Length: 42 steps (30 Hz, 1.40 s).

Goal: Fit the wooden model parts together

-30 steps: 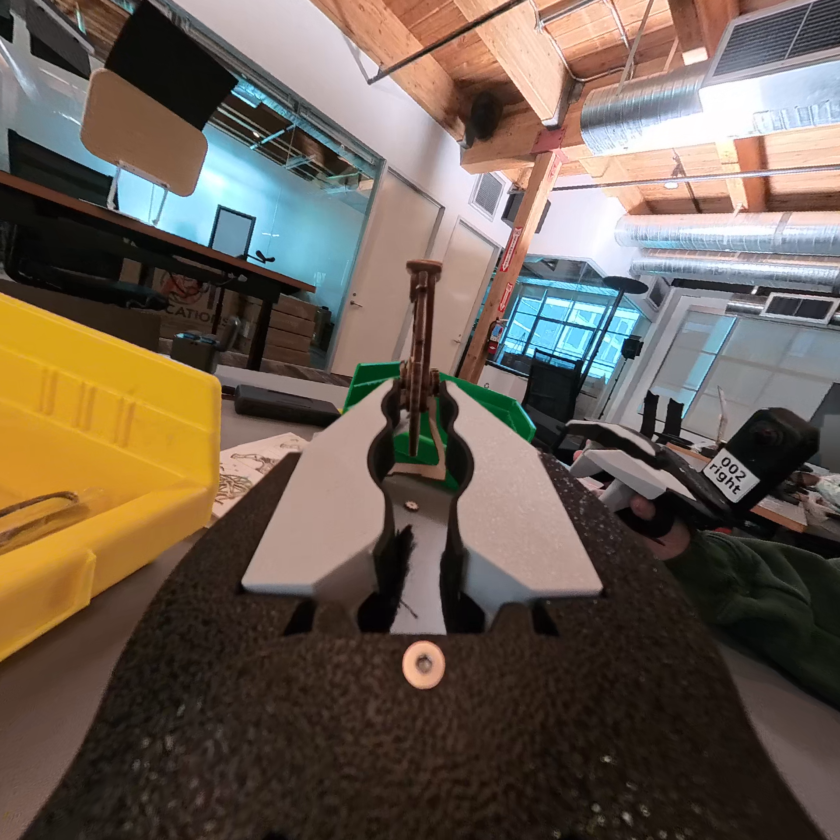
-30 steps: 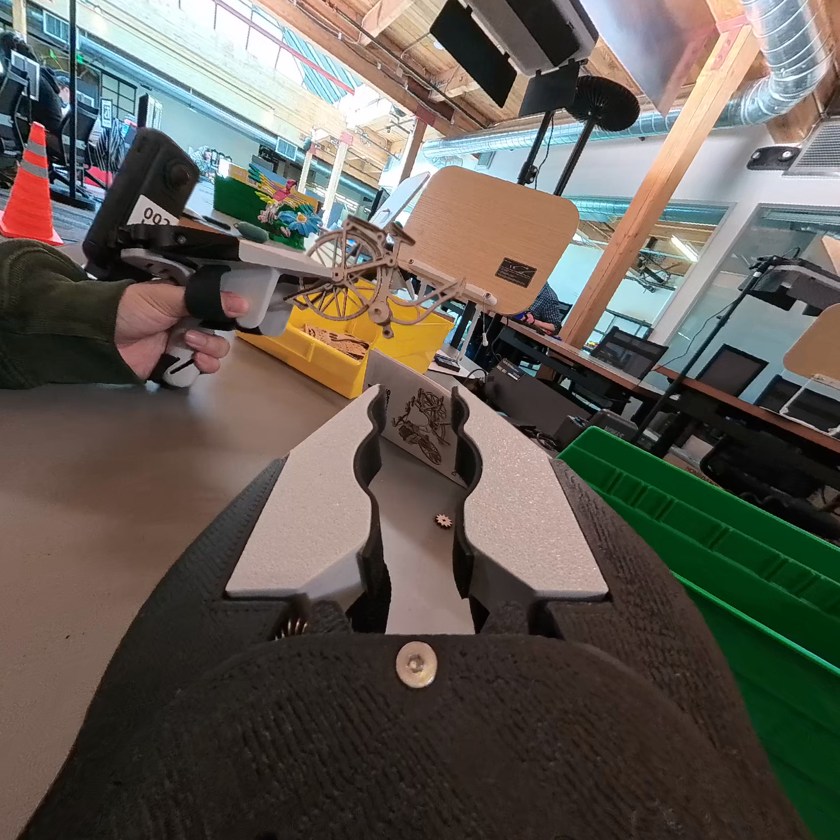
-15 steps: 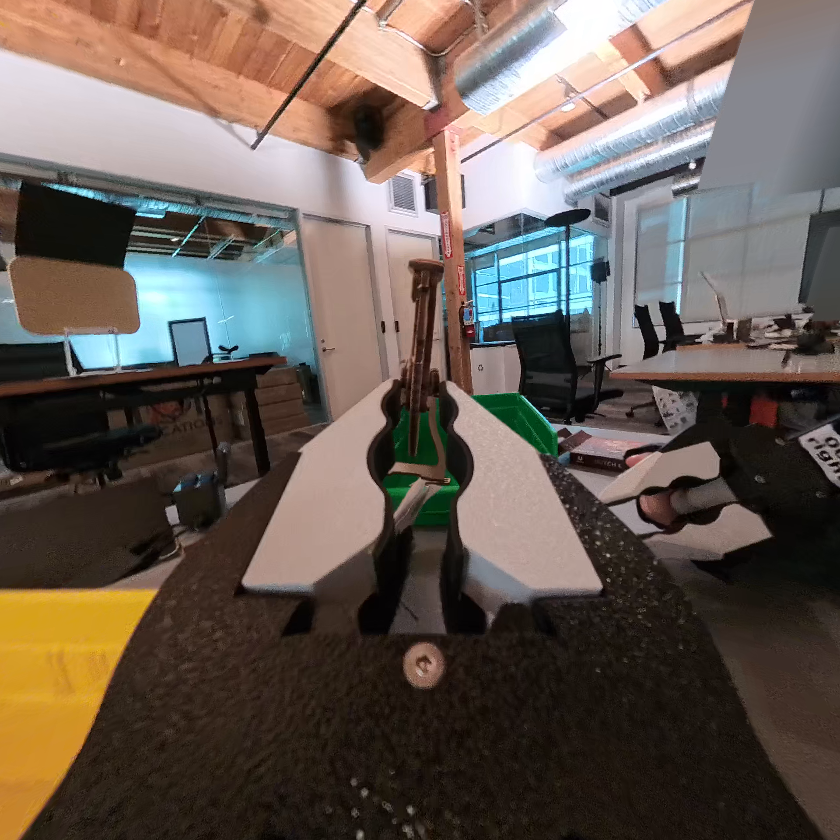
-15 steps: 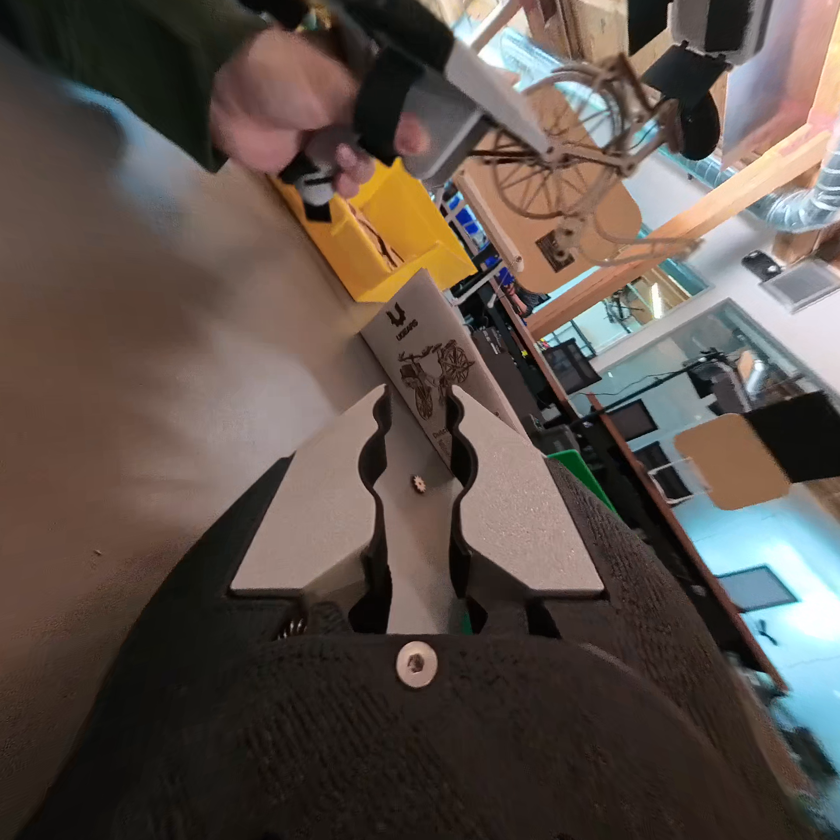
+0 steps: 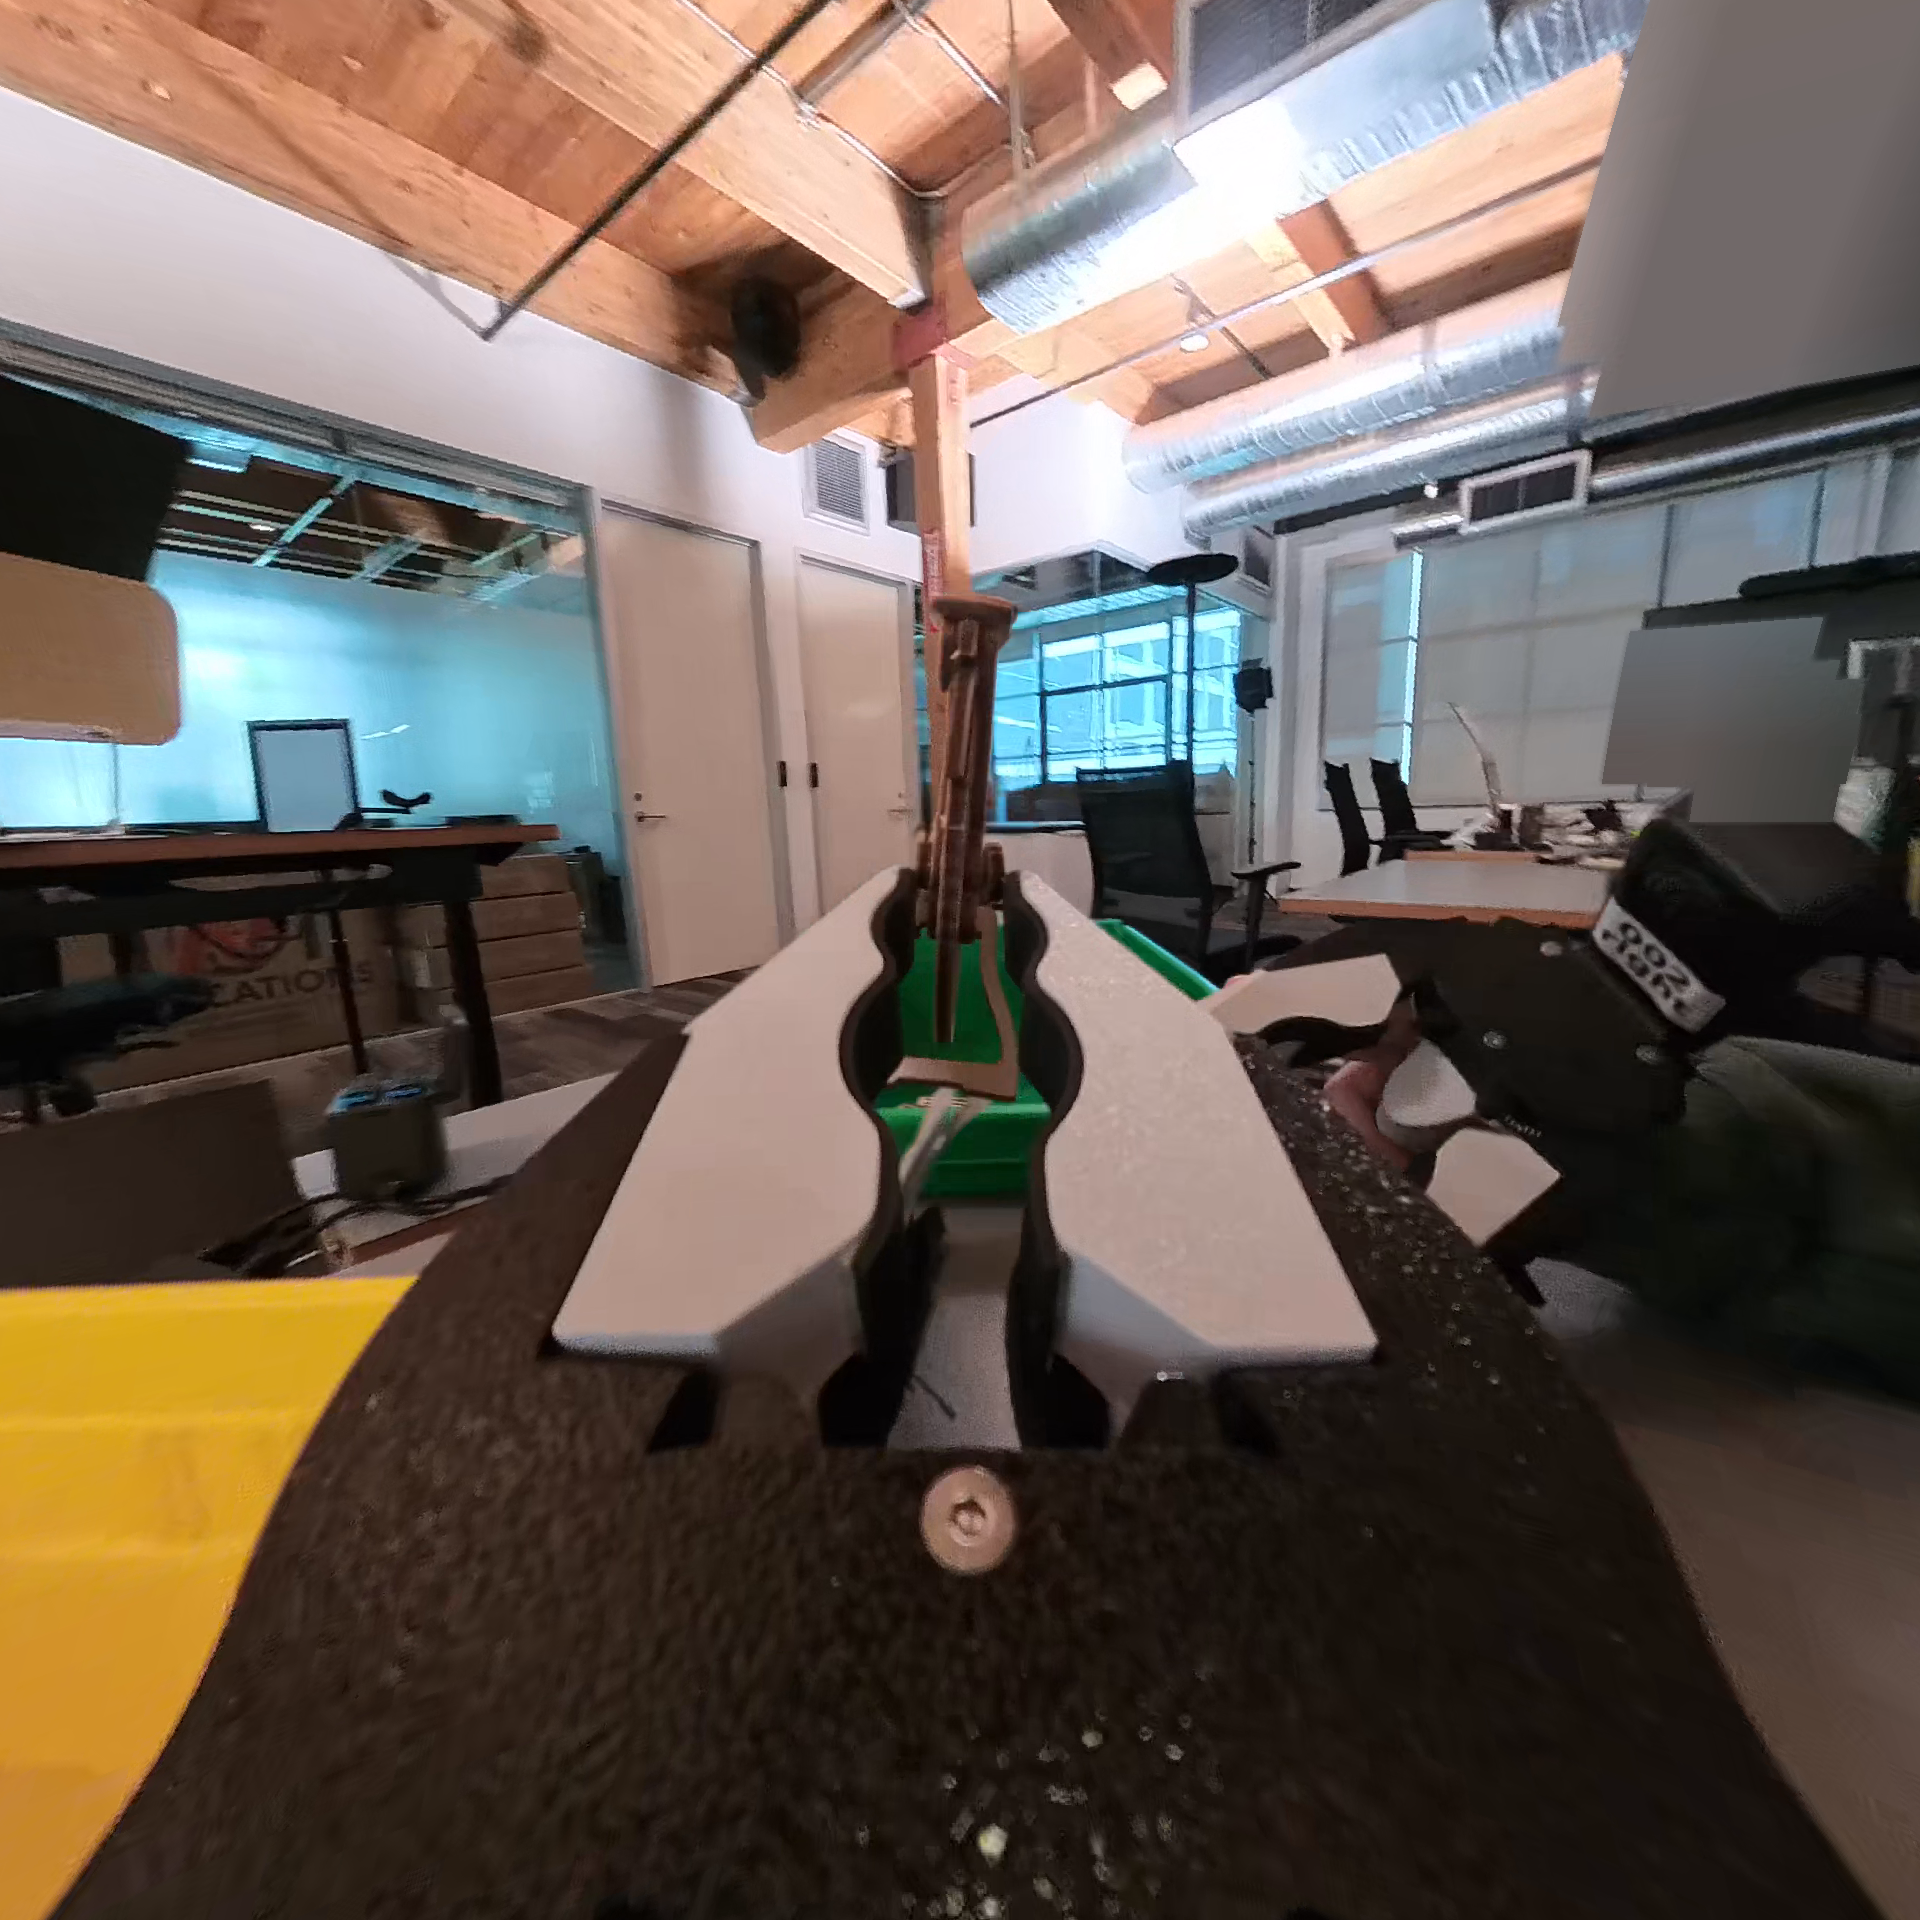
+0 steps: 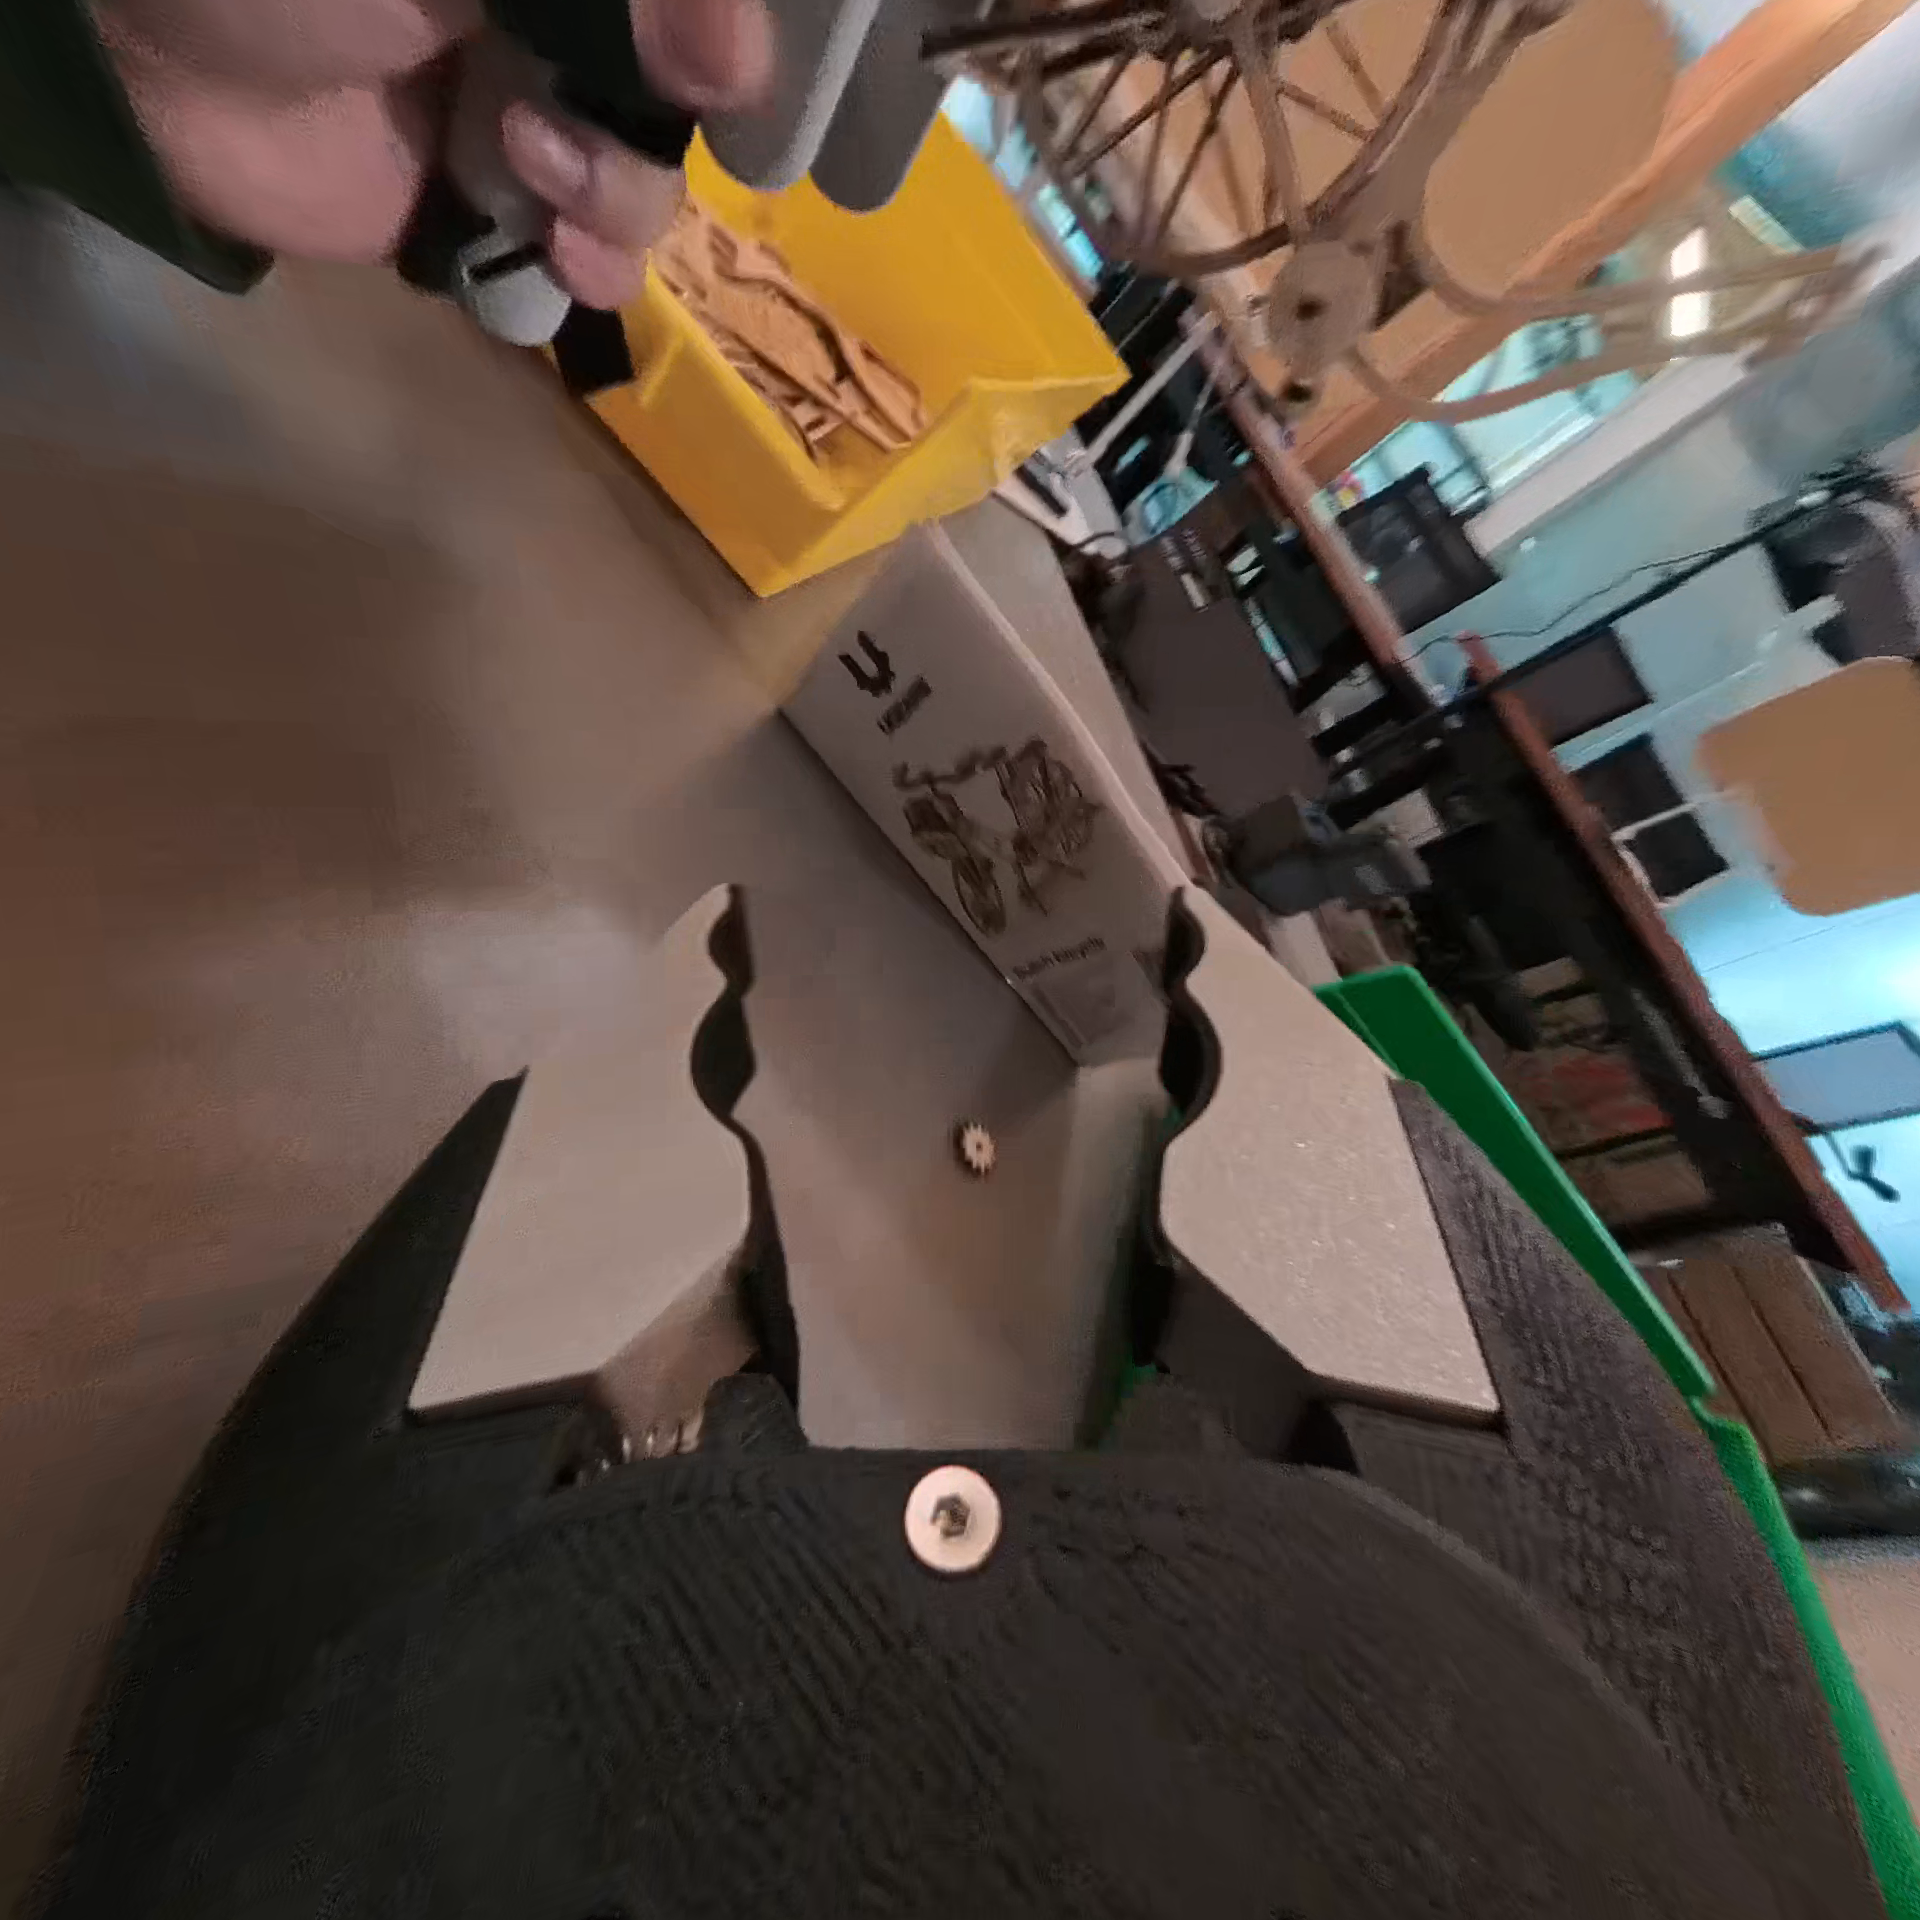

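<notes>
My left gripper is shut on the wooden bicycle model, which I see edge-on, standing up from the fingertips. In the right wrist view the same model hangs blurred at the top, held by the left gripper in a person's hand. My right gripper is open and empty, tilted over the grey table. A small wooden gear lies on the table between its fingers, not touched. The right gripper also shows at the right of the left wrist view.
A yellow bin with wooden parts stands on the table; its edge shows in the left wrist view. A printed instruction sheet lies ahead of the right gripper. A green bin is to the right, also in the left wrist view. About 15 cm separates my left fingertips from my right.
My right gripper has opened wide and rolled to a tilt, with the gear still on the table. The left gripper has swung right and risen with the bicycle model still held.
</notes>
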Each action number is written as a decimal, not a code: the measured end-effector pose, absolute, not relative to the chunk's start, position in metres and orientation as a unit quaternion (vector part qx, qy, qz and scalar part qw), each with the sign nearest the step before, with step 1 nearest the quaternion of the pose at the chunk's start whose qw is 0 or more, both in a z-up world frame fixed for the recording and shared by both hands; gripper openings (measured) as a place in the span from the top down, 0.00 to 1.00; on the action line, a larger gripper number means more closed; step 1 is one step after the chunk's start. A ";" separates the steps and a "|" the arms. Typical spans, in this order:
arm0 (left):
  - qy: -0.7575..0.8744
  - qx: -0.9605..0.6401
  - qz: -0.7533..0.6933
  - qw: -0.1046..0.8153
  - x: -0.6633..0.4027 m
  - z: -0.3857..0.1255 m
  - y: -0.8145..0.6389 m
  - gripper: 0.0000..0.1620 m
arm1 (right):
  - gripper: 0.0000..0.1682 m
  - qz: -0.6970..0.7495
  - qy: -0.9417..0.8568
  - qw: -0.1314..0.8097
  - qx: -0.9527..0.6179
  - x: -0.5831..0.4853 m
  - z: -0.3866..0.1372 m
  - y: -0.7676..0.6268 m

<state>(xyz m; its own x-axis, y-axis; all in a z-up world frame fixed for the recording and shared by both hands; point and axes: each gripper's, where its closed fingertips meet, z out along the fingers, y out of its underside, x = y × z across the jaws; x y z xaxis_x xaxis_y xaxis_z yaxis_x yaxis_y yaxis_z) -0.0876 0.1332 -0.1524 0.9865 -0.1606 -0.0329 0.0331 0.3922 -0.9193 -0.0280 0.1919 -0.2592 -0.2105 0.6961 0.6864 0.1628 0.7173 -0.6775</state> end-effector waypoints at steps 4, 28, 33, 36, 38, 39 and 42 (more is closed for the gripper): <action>0.002 -0.533 -0.061 0.844 -0.125 -0.146 0.120 0.91 | 0.45 0.169 -0.764 0.552 -0.289 -0.084 -0.261 0.201; -0.056 -0.555 -0.115 0.822 -0.145 -0.169 0.128 0.91 | 1.00 0.040 -0.822 0.563 -0.076 -0.037 -0.313 0.165; -0.066 -0.559 -0.129 0.816 -0.146 -0.174 0.131 0.92 | 1.00 0.059 -0.820 0.562 -0.095 -0.038 -0.311 0.167; -0.066 -0.560 -0.129 0.815 -0.146 -0.174 0.131 0.91 | 1.00 0.059 -0.818 0.564 -0.097 -0.038 -0.310 0.168; -0.065 -0.562 -0.129 0.815 -0.145 -0.175 0.132 0.91 | 1.00 0.060 -0.818 0.564 -0.097 -0.038 -0.310 0.168; -0.065 -0.562 -0.130 0.814 -0.145 -0.175 0.132 0.91 | 1.00 0.060 -0.818 0.565 -0.096 -0.038 -0.310 0.168; -0.066 -0.563 -0.132 0.813 -0.146 -0.175 0.132 0.92 | 1.00 0.062 -0.818 0.564 -0.097 -0.038 -0.311 0.168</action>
<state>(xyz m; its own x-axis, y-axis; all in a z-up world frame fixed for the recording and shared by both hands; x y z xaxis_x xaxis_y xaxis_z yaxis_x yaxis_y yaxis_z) -0.1456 0.1322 -0.1755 0.9561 -0.1408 0.2569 0.2901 0.3316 -0.8977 -0.0380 0.1679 -0.3106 -0.3455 0.2284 0.9102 0.0895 0.9735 -0.2103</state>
